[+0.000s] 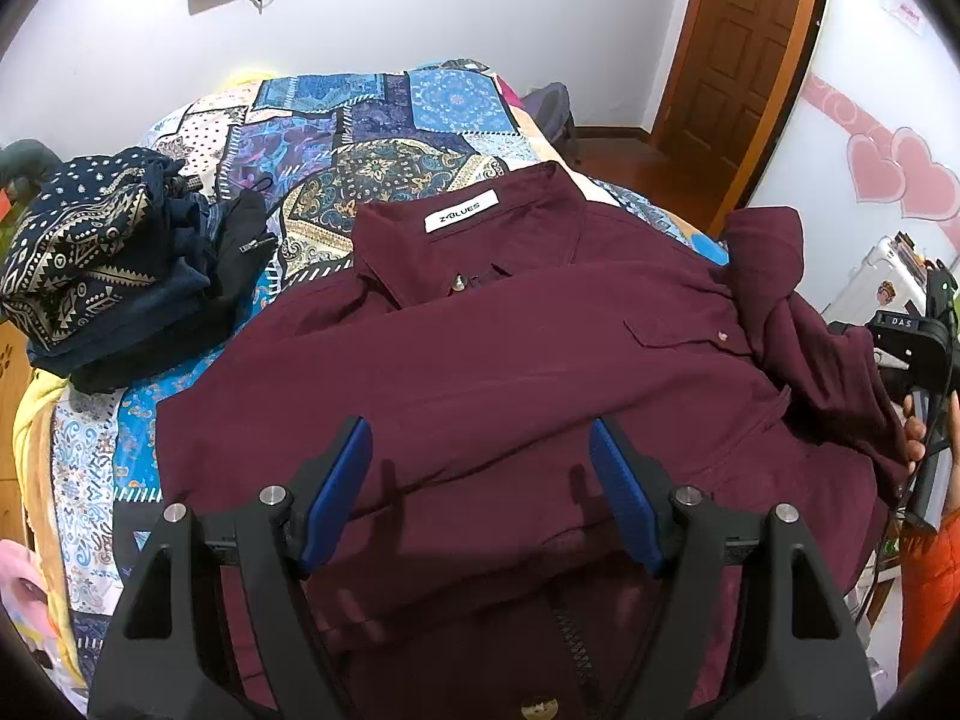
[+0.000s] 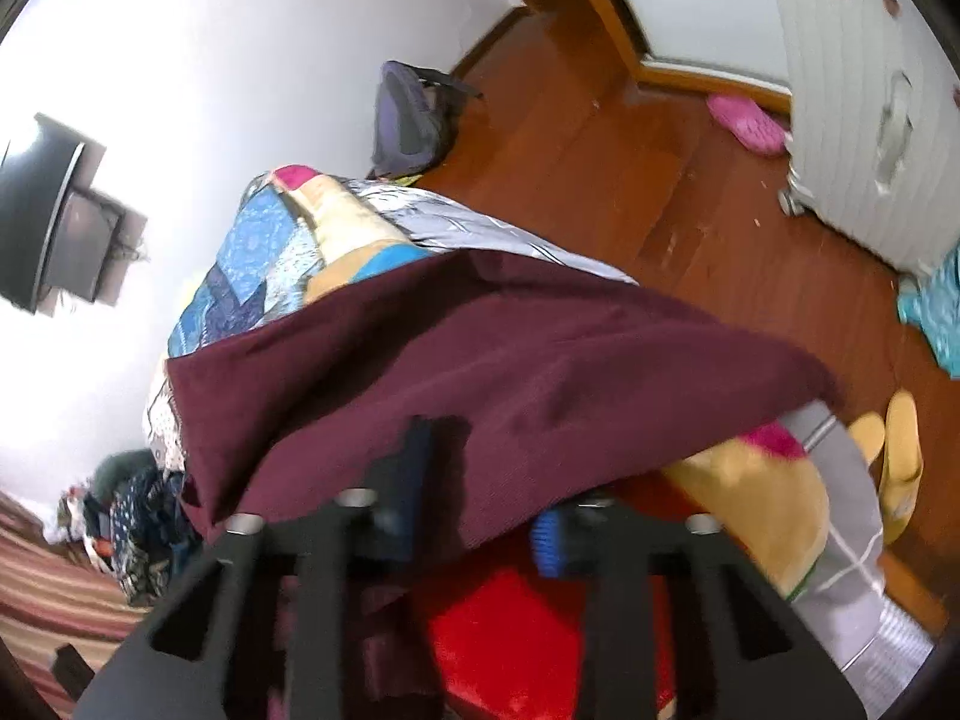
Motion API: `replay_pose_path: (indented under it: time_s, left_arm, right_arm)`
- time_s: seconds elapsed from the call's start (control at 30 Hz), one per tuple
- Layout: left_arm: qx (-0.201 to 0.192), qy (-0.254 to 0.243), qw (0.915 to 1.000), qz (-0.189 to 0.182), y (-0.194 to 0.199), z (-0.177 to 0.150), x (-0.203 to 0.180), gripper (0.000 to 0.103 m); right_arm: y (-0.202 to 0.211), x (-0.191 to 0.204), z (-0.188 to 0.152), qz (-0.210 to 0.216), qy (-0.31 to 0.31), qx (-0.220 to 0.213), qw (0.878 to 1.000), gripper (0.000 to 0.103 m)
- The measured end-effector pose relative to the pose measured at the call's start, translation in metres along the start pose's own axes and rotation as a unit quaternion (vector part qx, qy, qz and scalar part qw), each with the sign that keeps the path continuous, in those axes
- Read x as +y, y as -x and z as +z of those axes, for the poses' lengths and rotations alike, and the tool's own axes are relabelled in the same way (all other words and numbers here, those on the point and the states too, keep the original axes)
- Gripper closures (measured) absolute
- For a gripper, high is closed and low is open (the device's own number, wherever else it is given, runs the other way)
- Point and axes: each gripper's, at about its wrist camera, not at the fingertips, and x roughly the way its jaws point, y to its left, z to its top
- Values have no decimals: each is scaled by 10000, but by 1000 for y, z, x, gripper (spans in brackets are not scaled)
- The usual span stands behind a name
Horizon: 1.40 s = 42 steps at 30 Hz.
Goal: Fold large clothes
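From the left wrist view, the maroon shirt (image 1: 510, 360) lies spread face-up on the patchwork quilt (image 1: 372, 138), collar and white label toward the far wall. The left gripper (image 1: 480, 498) hangs over the shirt's lower front with its blue fingers (image 1: 336, 492) spread wide and nothing between them. At the right edge the sleeve (image 1: 810, 324) is bunched and lifted toward the right gripper (image 1: 912, 354), where a hand (image 1: 915, 438) shows. A pile of dark clothes (image 1: 108, 276) sits well apart at the quilt's left side.

In the right wrist view, which is blurred, the shirt (image 2: 510, 372) drapes across the right gripper (image 2: 480, 510). One finger lies over the cloth and the other under its edge, so they seem to pinch the fabric; how firmly I cannot tell.

The likely trouble: a shallow bite at the edge could let the cloth slip out mid-fold, and with the left gripper not pinning the body, pulling the sleeve across could drag the whole shirt askew.
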Motion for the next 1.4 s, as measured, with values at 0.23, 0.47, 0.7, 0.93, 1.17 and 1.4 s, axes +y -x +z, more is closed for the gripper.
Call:
replay_pose_path:
  time_s: [0.23,0.47,0.7,0.93,1.17,1.4]
  left_arm:
    - [-184,51,9998,-67,12,-3,7,29]
    - [-485,105,9987,-130,34,-7,16,29]
    - [-759,217,9969,-47,60,-17,35,29]
    - [-778,488,9956,202,72,-36,66,29]
    - [-646,721,9950,241,70,-45,78,29]
    - [-734,422,9961,228,71,-31,56,29]
  right_arm:
    - [50,48,-3,476,739,-572,9945,94]
    - [107,146,-27,1177,2069,-974,9664,95]
    - [89,232,-88,1713,3266,-416,9286,95]
    - [-12,255,-152,1392,3840,1083,9063,94]
    - [-37,245,-195,682,4527,1383,8782,89]
    - [7,240,-177,1017,4612,1085,8747,64]
